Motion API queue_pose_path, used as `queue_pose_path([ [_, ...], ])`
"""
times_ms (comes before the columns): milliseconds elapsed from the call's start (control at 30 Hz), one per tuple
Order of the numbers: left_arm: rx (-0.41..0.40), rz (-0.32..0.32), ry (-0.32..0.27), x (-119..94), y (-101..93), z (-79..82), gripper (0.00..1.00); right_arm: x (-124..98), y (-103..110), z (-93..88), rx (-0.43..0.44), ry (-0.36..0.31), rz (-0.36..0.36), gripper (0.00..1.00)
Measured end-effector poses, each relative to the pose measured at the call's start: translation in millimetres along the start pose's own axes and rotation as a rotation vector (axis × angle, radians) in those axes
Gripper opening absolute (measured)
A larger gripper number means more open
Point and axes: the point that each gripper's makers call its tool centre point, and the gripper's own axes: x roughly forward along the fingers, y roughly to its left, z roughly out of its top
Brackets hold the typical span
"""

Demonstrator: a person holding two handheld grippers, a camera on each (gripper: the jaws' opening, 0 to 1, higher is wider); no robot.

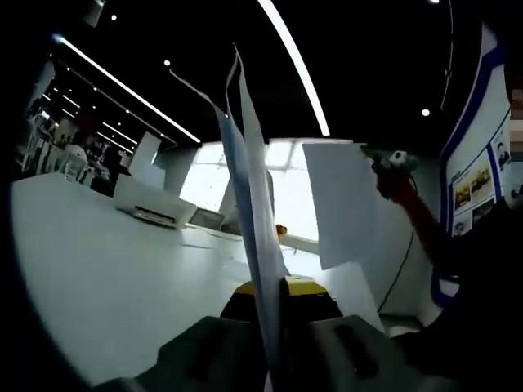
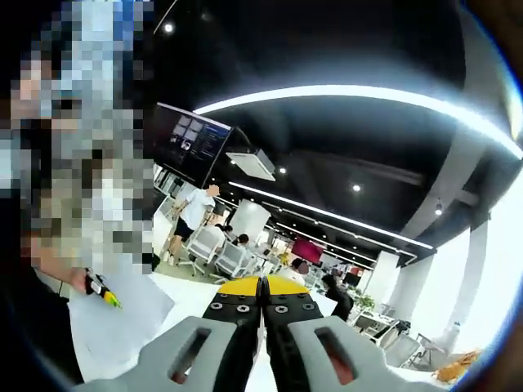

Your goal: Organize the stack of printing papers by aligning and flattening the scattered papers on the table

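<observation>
My left gripper (image 1: 274, 287) is shut on a few white sheets of paper (image 1: 249, 188). I see them edge-on, rising steeply from between its yellow-tipped jaws, with their top corners fanned apart. To the right hangs another white sheet (image 1: 343, 204), and the right gripper (image 1: 392, 163) meets it at its upper right corner. In the right gripper view my right gripper (image 2: 261, 286) has its jaws pressed together and points up at the ceiling. A white sheet (image 2: 122, 322) shows at the lower left, by a person's hand.
The white table (image 1: 98, 278) spreads out to the left and below. A white printer (image 1: 155, 208) stands at its far side. A poster wall (image 1: 478, 188) lies to the right. Office chairs and a standing person (image 2: 196, 216) are in the background.
</observation>
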Motion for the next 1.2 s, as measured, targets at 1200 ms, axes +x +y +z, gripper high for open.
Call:
queue_pose_path([
  [1200, 0.013, -0.014, -0.022, -1, 1.1, 4.8, 0.06, 9, 99, 40.5, 0.055, -0.096, 0.186, 0.00],
])
